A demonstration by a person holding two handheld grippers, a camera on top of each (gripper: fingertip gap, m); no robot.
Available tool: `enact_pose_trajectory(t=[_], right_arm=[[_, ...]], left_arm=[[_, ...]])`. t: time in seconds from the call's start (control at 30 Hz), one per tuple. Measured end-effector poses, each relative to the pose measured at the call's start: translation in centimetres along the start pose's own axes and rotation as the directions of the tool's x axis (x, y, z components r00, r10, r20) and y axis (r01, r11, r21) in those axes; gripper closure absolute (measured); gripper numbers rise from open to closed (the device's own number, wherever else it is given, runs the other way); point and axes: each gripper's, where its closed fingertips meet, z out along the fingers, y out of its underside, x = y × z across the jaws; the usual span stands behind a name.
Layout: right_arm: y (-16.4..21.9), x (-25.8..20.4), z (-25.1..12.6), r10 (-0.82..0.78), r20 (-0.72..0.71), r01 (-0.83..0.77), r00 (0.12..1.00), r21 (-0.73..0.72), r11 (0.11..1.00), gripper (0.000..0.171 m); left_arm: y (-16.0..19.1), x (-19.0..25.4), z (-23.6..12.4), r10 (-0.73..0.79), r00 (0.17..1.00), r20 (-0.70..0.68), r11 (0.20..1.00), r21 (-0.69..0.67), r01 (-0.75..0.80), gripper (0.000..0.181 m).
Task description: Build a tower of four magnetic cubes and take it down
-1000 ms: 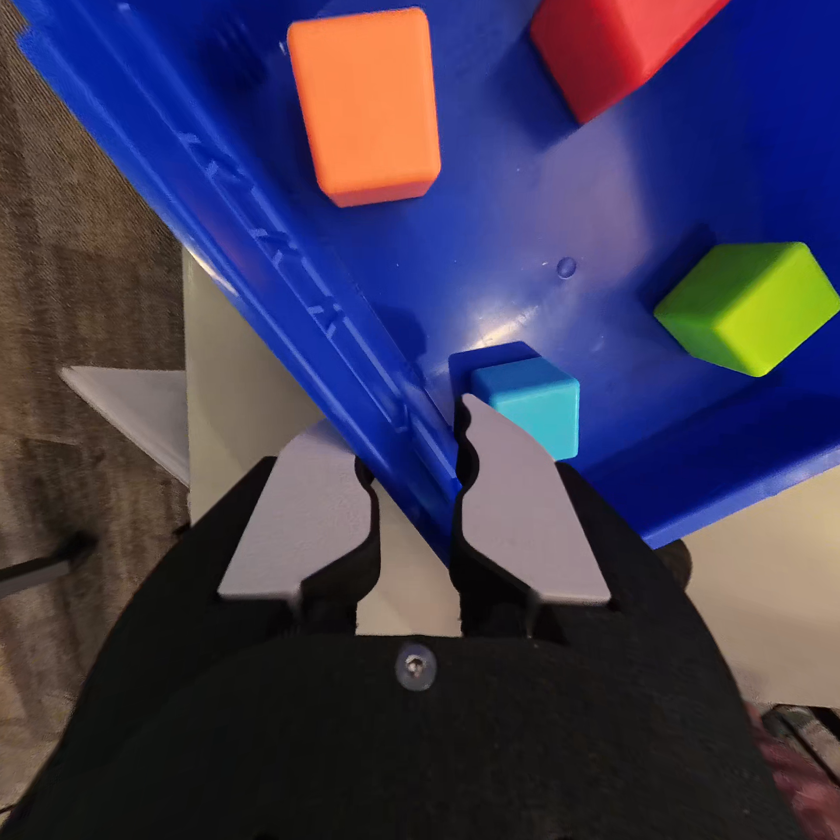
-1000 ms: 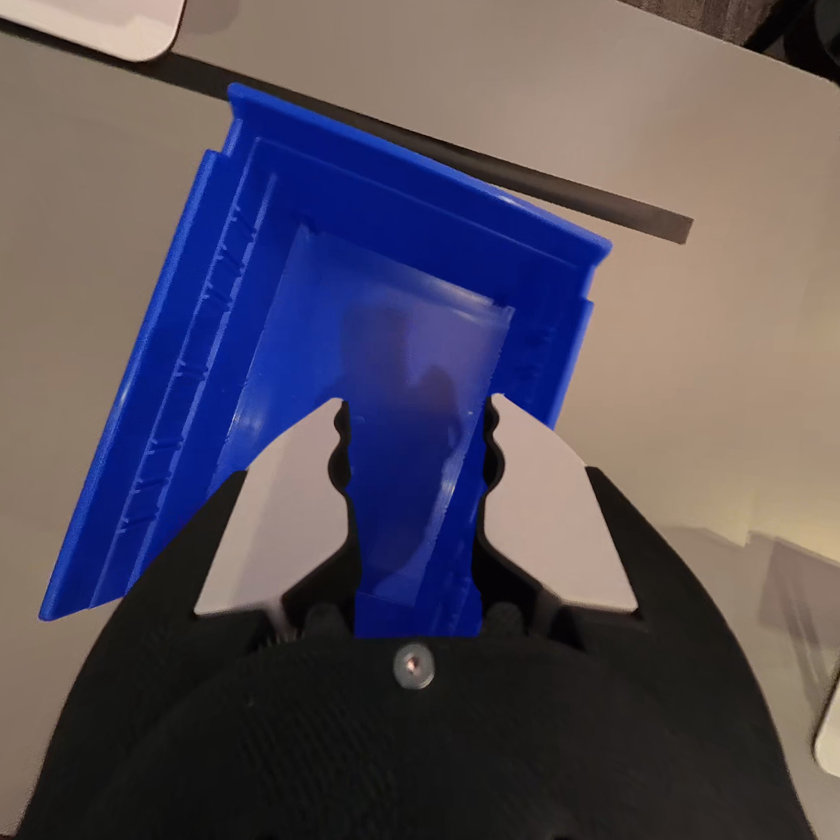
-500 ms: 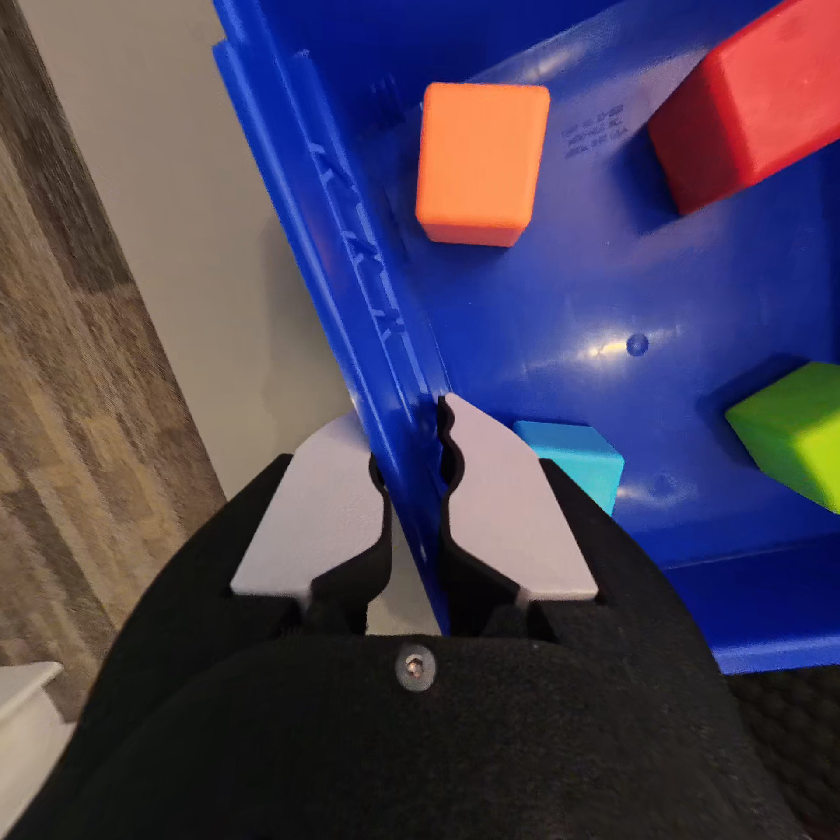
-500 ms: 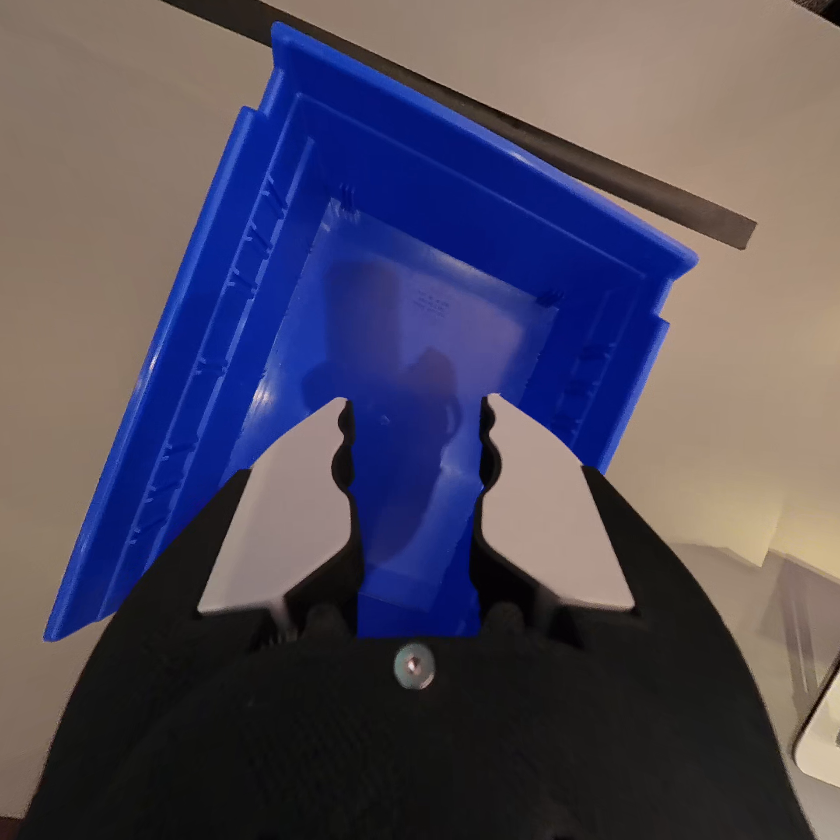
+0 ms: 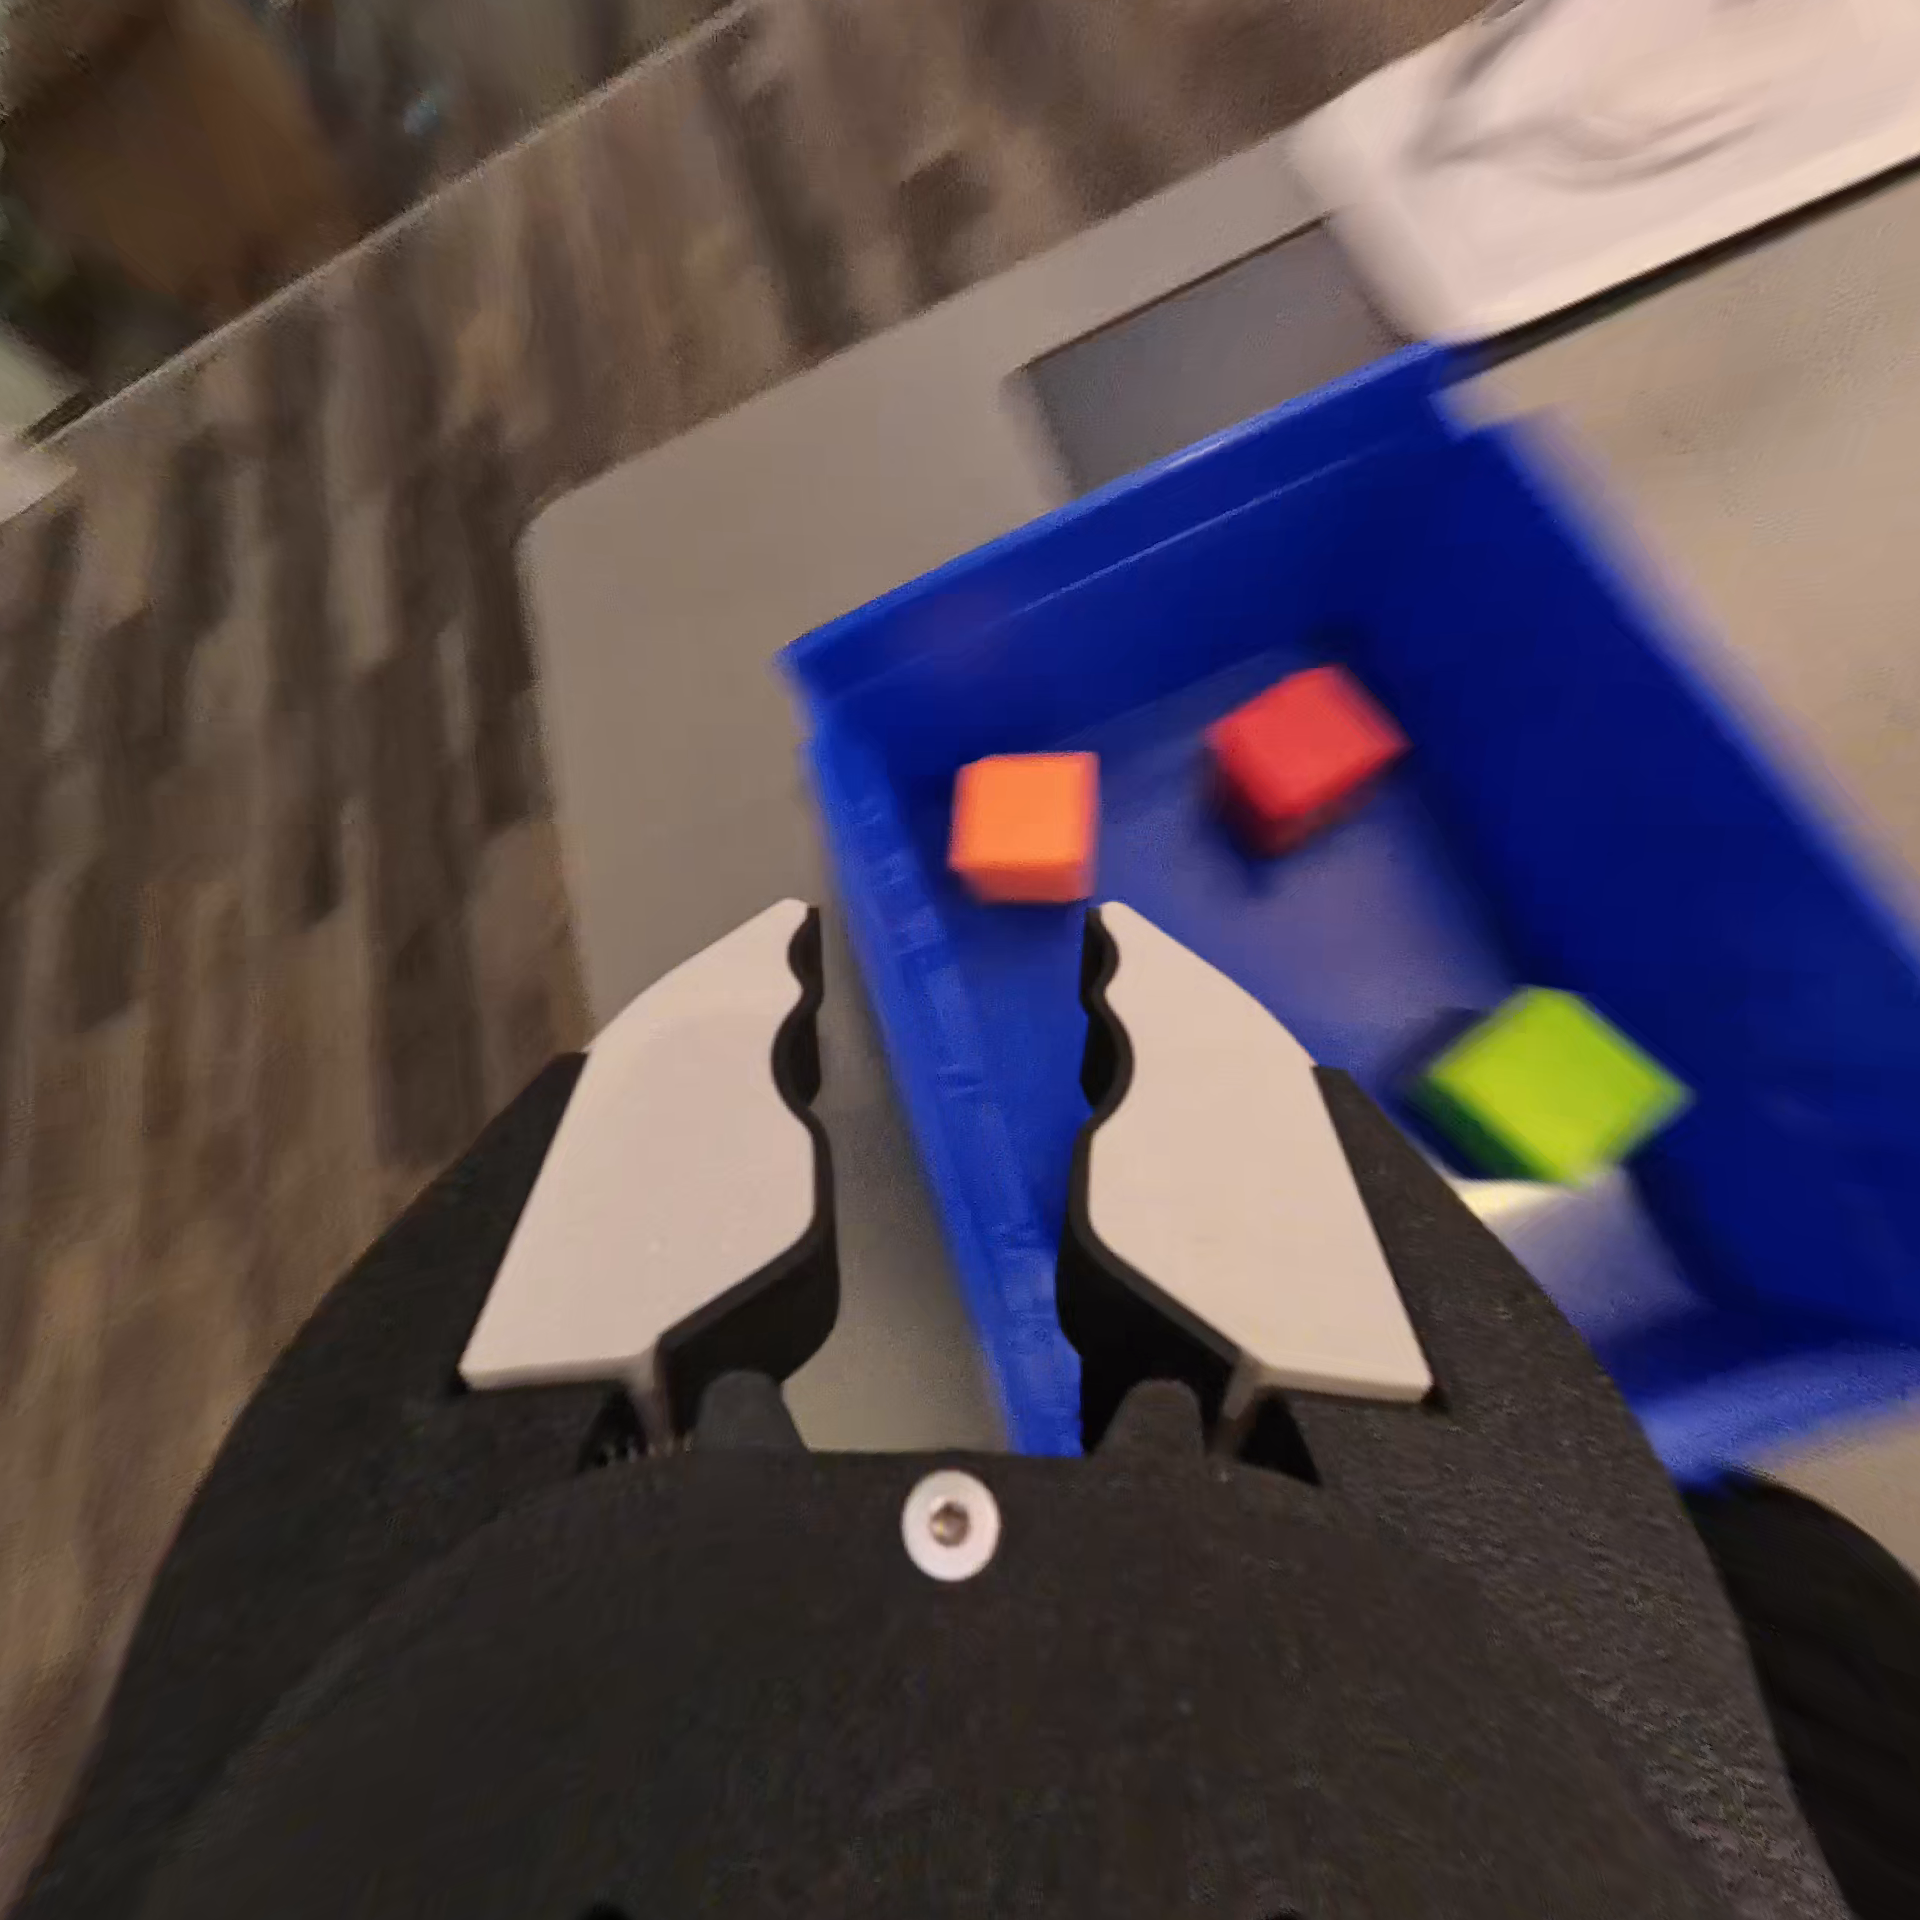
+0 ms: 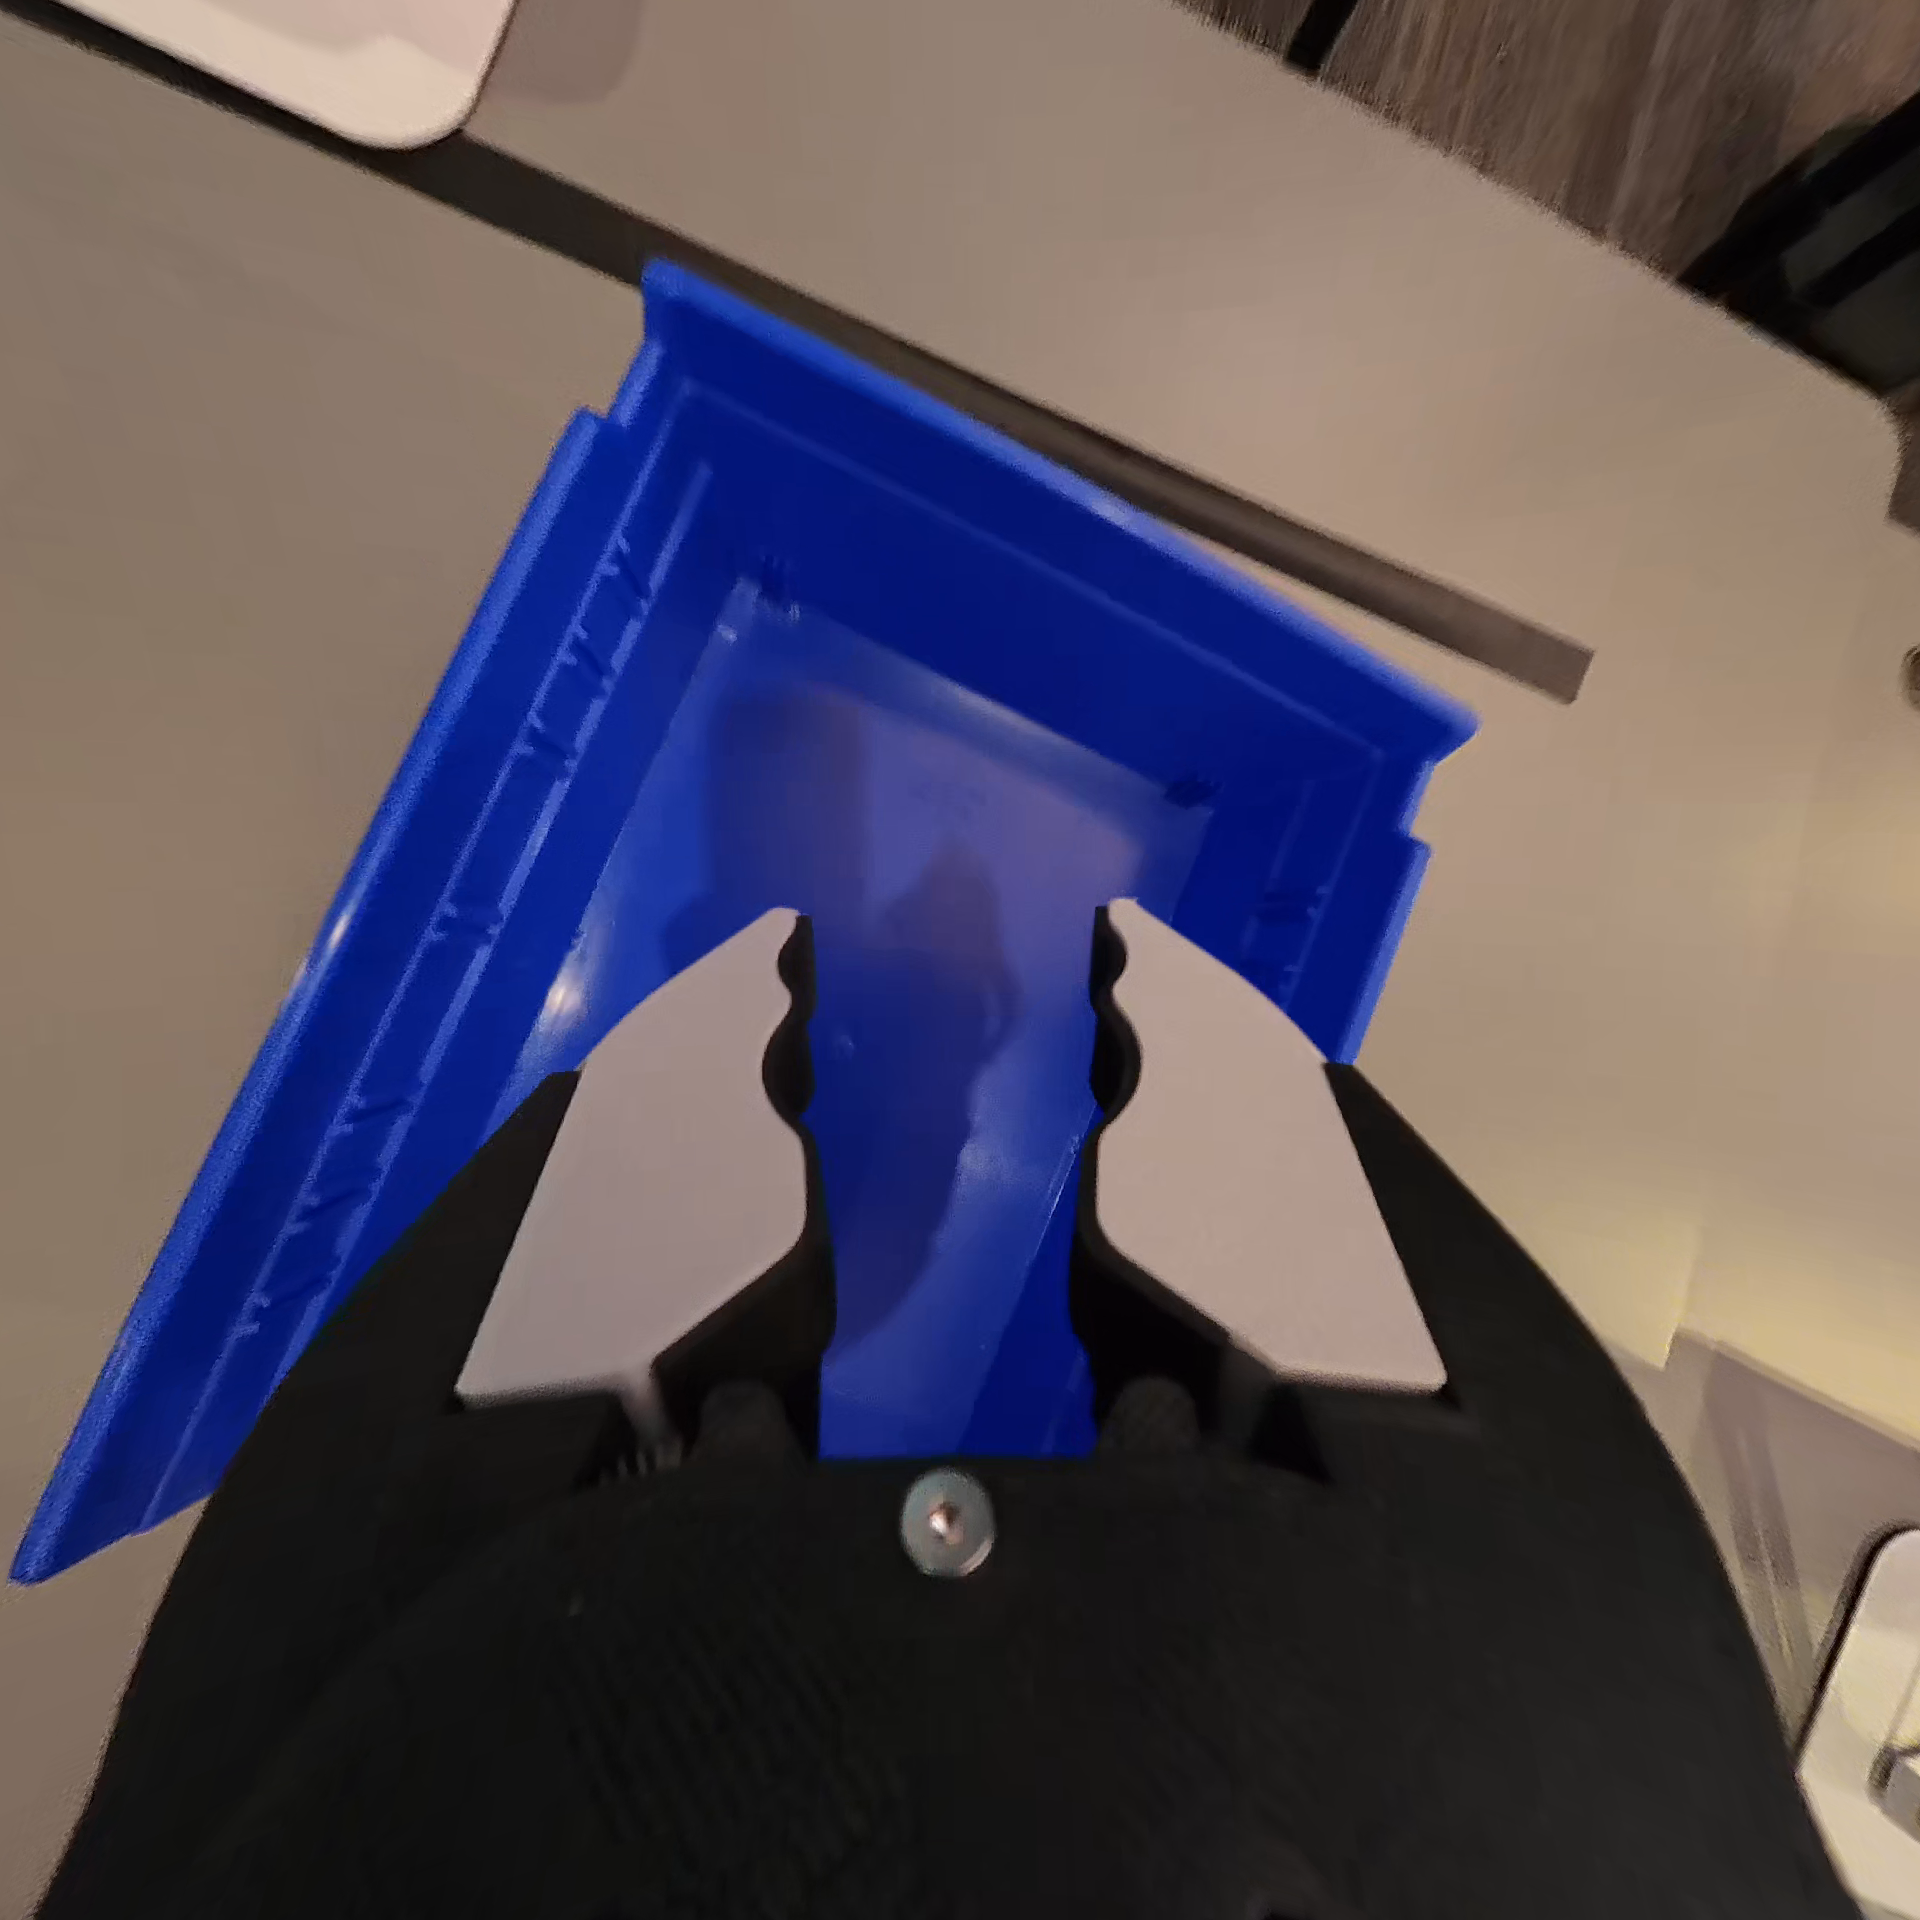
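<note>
Cubes first: orange cube (image 5: pixel 1023 823), red cube (image 5: pixel 1304 750) and green cube (image 5: pixel 1550 1083) all lie loose and apart on the floor of the blue bin (image 5: pixel 1621 644), none stacked; I can't see a fourth one in the left wrist view (likely hidden behind my claw finger, can't confirm). My left claw (image 5: pixel 951 920) has its fingers spread, straddling the bin's side wall without clamping it, one finger outside and one inside. My right claw (image 6: pixel 948 920) is spread too, hanging over a blue bin (image 6: pixel 436 935) whose floor shows bare here (same bin or a second one, can't tell), holding nothing. The bin sits on the grey table (image 5: pixel 675 644), brown patterned floor (image 5: pixel 260 623) beyond; the left view is blurred. My read: tower not started, this is the reach-in step. Next I'd need to swing one claw over a cube, square the fingers to two flat faces, close, lift it out onto bare table.
</note>
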Motion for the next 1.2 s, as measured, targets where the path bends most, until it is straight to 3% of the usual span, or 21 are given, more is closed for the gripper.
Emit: enact_pose_trajectory(t=[0.07,0.1,0.2,0.27,0.43,0.67,0.87,1.2], right_arm=[[-0.7,0.0,-0.4,-0.002,-0.009,0.002,1.0,0.04,0.999,0.118],[-0.7,-0.1,-0.5,-0.002,-0.006,0.002,1.0,0.042,0.999,0.118],[-0.2,-0.2,-0.1,-0.013,-0.004,0.013,1.0,0.011,1.0,0.119],[0.2,0.0,0.2,-0.009,-0.009,0.009,1.0,-0.007,1.0,0.118],[0.6,0.4,0.4,0.003,-0.003,-0.003,1.0,-0.022,1.0,0.119],[0.8,0.7,0.5,0.015,0.007,-0.014,1.0,-0.028,1.0,0.118],[1.2,0.7,0.9,0.01,0.018,-0.009,1.0,-0.054,0.998,0.118],[1.4,0.6,1.0,0.007,0.02,-0.006,1.0,-0.066,0.998,0.118]], left_arm=[[-1.4,4.7,-2.3,0.097,0.973,-0.21,0.991,0.106,-0.077,0.125],[-1.3,6.8,-3.1,0.184,0.942,-0.282,0.98,0.126,-0.153,0.132],[0.4,11.3,-3.0,0.431,0.823,-0.37,0.902,0.132,-0.412,0.138],[2.0,13.8,-2.4,0.476,0.745,-0.468,0.863,0.084,-0.499,0.138],[4.7,16.8,0.7,0.446,0.68,-0.582,0.801,-0.079,-0.593,0.134],[8.3,17.3,4.0,0.378,0.679,-0.63,0.704,-0.281,-0.652,0.128],[9.5,17.3,5.2,0.361,0.675,-0.644,0.677,-0.317,-0.664,0.135],[10.0,16.7,4.1,0.26,0.696,-0.67,0.688,-0.378,-0.62,0.135]])
